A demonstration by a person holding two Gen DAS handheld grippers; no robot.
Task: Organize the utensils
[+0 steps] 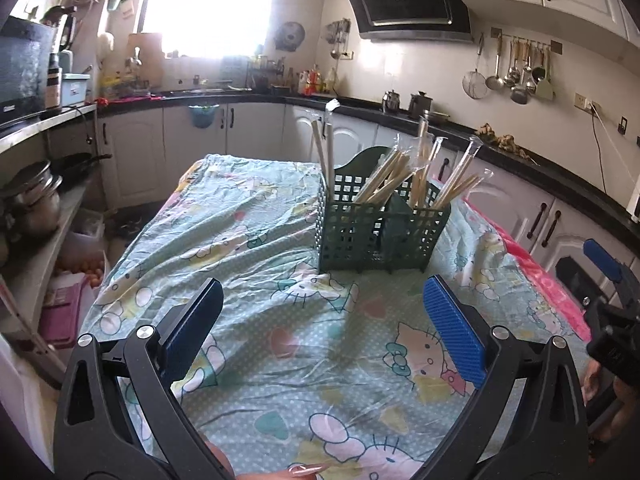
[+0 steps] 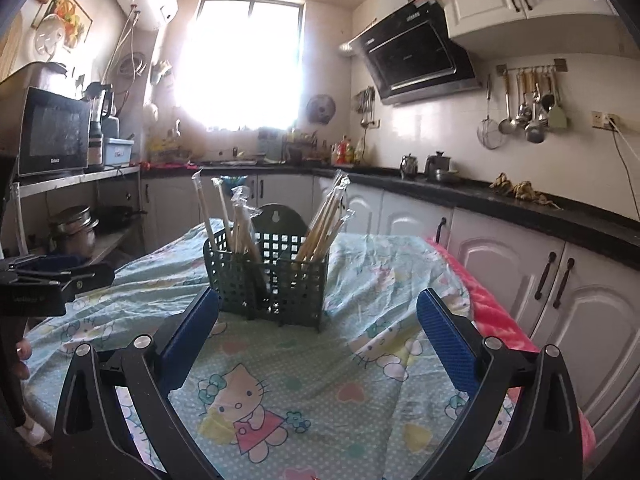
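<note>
A dark green lattice utensil basket [image 1: 376, 232] [image 2: 272, 280] stands upright on the cartoon-print cloth [image 1: 256, 264] [image 2: 304, 376] of the table. Several plastic-wrapped pairs of wooden chopsticks [image 1: 400, 180] [image 2: 320, 216] lean in its compartments. My left gripper [image 1: 324, 328] is open and empty, hovering over the cloth short of the basket. My right gripper [image 2: 316, 332] is open too, nothing between its blue pads, with the basket just beyond its tips. The right gripper [image 1: 608, 280] shows at the right edge of the left wrist view.
A pink cloth [image 2: 504, 320] hangs at the table's right side beside white cabinets [image 2: 560, 280]. Shelves with pots [image 1: 32, 196] and a microwave [image 2: 52, 132] stand left. A black counter [image 2: 480, 196] runs along the back. A hand [image 1: 304, 470] shows at the bottom.
</note>
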